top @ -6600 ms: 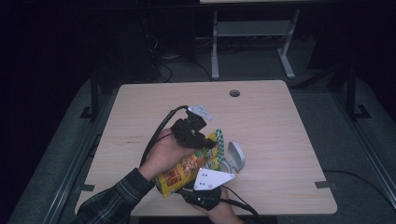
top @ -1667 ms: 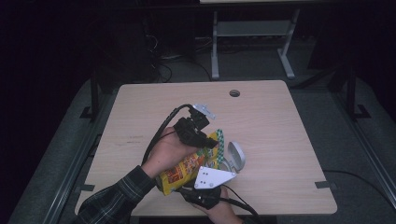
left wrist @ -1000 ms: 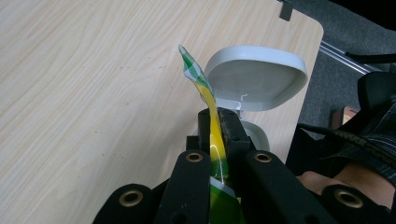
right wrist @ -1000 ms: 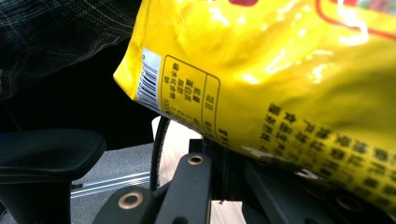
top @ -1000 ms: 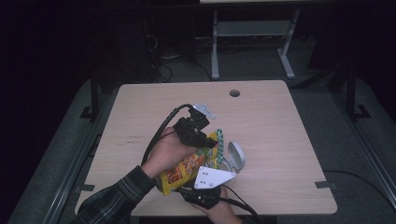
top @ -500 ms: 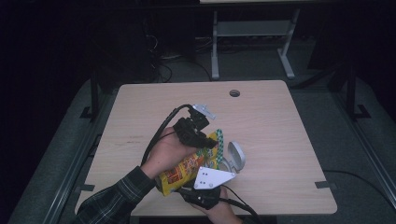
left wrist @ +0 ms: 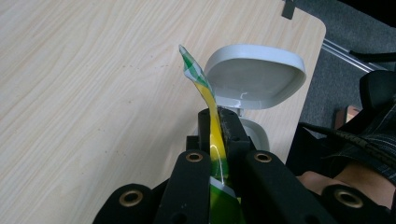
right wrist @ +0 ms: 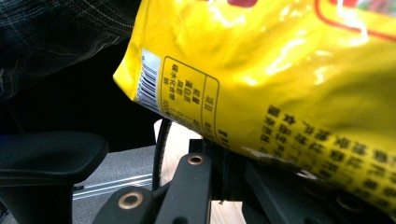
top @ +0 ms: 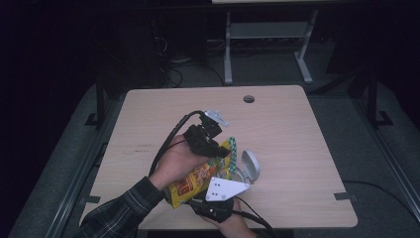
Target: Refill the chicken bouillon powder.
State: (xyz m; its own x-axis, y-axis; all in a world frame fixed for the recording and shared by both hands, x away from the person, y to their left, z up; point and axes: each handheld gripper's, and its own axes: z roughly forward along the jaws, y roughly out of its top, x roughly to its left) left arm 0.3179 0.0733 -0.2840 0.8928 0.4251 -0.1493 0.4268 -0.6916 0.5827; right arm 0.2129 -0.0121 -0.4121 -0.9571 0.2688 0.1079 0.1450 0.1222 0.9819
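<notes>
A yellow snack bag (top: 194,179) is held slanted above the table's front edge, between both grippers. My left gripper (top: 218,150) is shut on the bag's green-and-yellow top seam (left wrist: 206,89), which sticks up past the closed jaws of that gripper (left wrist: 218,122). My right gripper (top: 214,195), under its grey plate, is shut on the bag's lower end. In the right gripper view the printed yellow bag (right wrist: 280,70) lies over the closed jaws of the right gripper (right wrist: 224,156). A white container (top: 249,166) with its hinged lid (left wrist: 254,77) raised stands just right of the bag.
The light wooden table (top: 277,124) has a round cable hole (top: 248,98) near its far edge. Black cables (top: 166,144) trail from the left gripper. A dark chair arm (right wrist: 51,154) and grey floor lie below the table's front edge.
</notes>
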